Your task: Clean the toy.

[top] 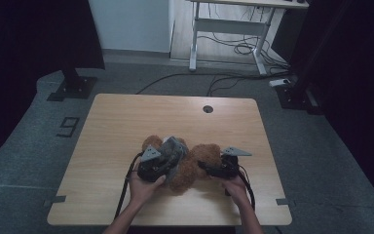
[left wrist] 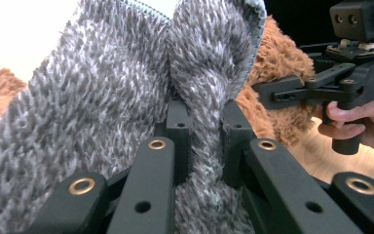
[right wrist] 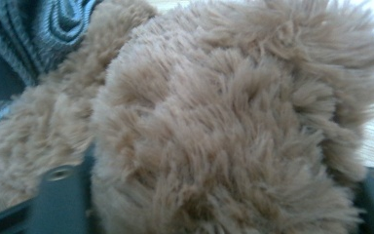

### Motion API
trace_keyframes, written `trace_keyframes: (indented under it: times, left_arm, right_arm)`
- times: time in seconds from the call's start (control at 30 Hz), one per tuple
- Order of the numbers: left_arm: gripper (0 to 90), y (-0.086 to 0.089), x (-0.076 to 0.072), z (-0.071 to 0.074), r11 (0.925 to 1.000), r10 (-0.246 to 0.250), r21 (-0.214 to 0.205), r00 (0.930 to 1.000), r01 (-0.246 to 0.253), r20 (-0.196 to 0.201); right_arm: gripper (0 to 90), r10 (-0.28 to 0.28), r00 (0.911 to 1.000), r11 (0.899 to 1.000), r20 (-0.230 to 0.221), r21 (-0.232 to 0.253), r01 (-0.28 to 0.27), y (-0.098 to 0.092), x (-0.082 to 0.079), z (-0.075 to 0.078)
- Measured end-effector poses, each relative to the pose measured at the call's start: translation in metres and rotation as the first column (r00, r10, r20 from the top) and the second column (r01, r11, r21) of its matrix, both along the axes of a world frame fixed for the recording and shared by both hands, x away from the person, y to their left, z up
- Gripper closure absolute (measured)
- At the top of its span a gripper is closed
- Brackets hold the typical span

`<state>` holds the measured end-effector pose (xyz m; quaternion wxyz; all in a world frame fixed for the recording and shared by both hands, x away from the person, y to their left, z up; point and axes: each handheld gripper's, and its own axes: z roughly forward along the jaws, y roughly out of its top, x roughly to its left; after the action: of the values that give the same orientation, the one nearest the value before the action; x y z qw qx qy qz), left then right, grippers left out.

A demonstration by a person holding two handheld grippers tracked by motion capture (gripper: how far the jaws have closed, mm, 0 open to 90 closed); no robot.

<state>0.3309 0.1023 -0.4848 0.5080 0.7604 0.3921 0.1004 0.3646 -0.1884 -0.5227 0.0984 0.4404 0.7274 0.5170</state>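
A brown plush teddy bear [top: 197,163] [right wrist: 233,107] lies on the wooden table [top: 126,117], with a grey knitted garment [top: 176,145] [left wrist: 102,87] over its left side. My left gripper [top: 171,155] [left wrist: 204,117] is shut on a fold of that grey knit, which is squeezed between the two black jaws. From the right, my right gripper [top: 205,166] [right wrist: 224,195] reaches into the bear's fur; a bulge of plush sits between its jaws and hides the pads. In the left gripper view the right gripper [left wrist: 268,95] shows with a hand on its handle, its tips buried in the teddy bear [left wrist: 277,53].
A round cable hole [top: 208,108] sits near the table's far edge. Bare wood lies all around the bear. Beyond the table are a white desk frame [top: 229,29], floor cables [top: 233,78] and black stand bases [top: 72,87].
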Motion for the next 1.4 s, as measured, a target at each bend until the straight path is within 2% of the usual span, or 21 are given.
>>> trace_keyframes:
  times: [0.17,0.27,0.4,0.5,0.53,0.6,0.67,0.8,0.9,1.0,1.1,1.2,1.23,1.3,1.37,1.4]
  left_arm:
    - [77.7,0.01,-0.007,0.005,0.9992,-0.01,-0.039,0.9999,0.009,-0.012]
    - [77.3,0.023,-0.009,0.011,0.9977,0.02,-0.064,0.9998,-0.02,0.001]
    - [77.1,0.044,-0.004,0.018,0.9938,0.084,-0.073,0.9965,-0.083,0.006]
    - [76.8,0.063,0.005,0.018,0.9877,0.126,-0.09,0.9917,-0.127,-0.026]
    - [76.6,0.067,0.007,0.017,0.9865,0.131,-0.094,0.9905,-0.135,-0.039]
    - [76.4,0.07,0.01,0.019,0.9858,0.132,-0.098,0.9899,-0.137,-0.052]
    - [76.3,0.065,0.012,0.025,0.9872,0.127,-0.091,0.9908,-0.131,-0.047]
    - [76.0,0.04,0.014,0.042,0.9933,0.083,-0.079,0.9964,-0.084,-0.016]
    - [75.9,0.009,0.013,0.058,0.998,0.028,-0.058,0.9993,-0.026,0.024]
    - [75.8,-0.022,0.014,0.069,0.9988,-0.027,-0.039,0.9988,0.028,0.042]
    - [75.8,-0.063,0.015,0.076,0.9961,-0.088,0.002,0.9947,0.088,0.053]
    - [75.8,-0.096,0.018,0.076,0.991,-0.127,0.048,0.991,0.125,0.044]
    - [75.9,-0.109,0.02,0.072,0.988,-0.139,0.071,0.99,0.137,0.024]
    - [75.8,-0.123,0.025,0.06,0.9822,-0.146,0.118,0.9892,0.146,-0.013]
    - [75.8,-0.127,0.028,0.045,0.9782,-0.144,0.144,0.9884,0.15,-0.049]
    - [75.8,-0.125,0.029,0.04,0.9803,-0.143,0.13,0.9881,0.149,-0.056]
  right_arm:
    - [42.1,0.001,0.9984,1.0,0.057,-0.022,0.001,0.001,-0.01,0.001]
    - [46.4,-0.009,0.9958,1.0,0.091,-0.017,0.011,0.001,-0.014,0.001]
    - [49.0,-0.017,0.9913,1.0,0.131,-0.018,0.02,0.001,-0.018,0.001]
    - [49.6,-0.014,0.9857,1.0,0.168,-0.024,0.019,0.001,-0.022,0.0]
    - [49.6,-0.008,0.9812,0.999,0.193,-0.03,0.014,0.001,-0.024,-0.001]
    - [49.6,0.003,0.9761,0.999,0.217,-0.042,0.006,0.001,-0.026,0.0]
    - [49.5,0.004,0.9734,0.999,0.229,-0.05,0.007,0.002,-0.028,0.0]
    - [49.3,0.011,0.9637,0.997,0.267,-0.074,0.009,0.003,-0.033,0.0]
    - [49.2,0.009,0.9626,0.997,0.271,-0.074,0.011,0.002,-0.036,-0.003]
    - [49.3,0.015,0.9592,0.996,0.282,-0.085,0.01,0.001,-0.039,-0.005]
    - [49.3,0.019,0.9553,0.994,0.295,-0.104,0.012,0.002,-0.044,-0.008]
    - [49.4,0.026,0.9488,0.993,0.315,-0.119,0.012,0.002,-0.047,-0.01]
    - [49.4,0.028,0.9471,0.993,0.32,-0.122,0.012,0.002,-0.048,-0.011]
    - [49.4,0.033,0.9446,0.991,0.327,-0.132,0.011,0.001,-0.05,-0.012]
    - [49.3,0.034,0.9424,0.99,0.333,-0.139,0.014,0.0,-0.052,-0.013]
    - [49.3,0.038,0.9413,0.989,0.336,-0.15,0.013,-0.001,-0.053,-0.015]
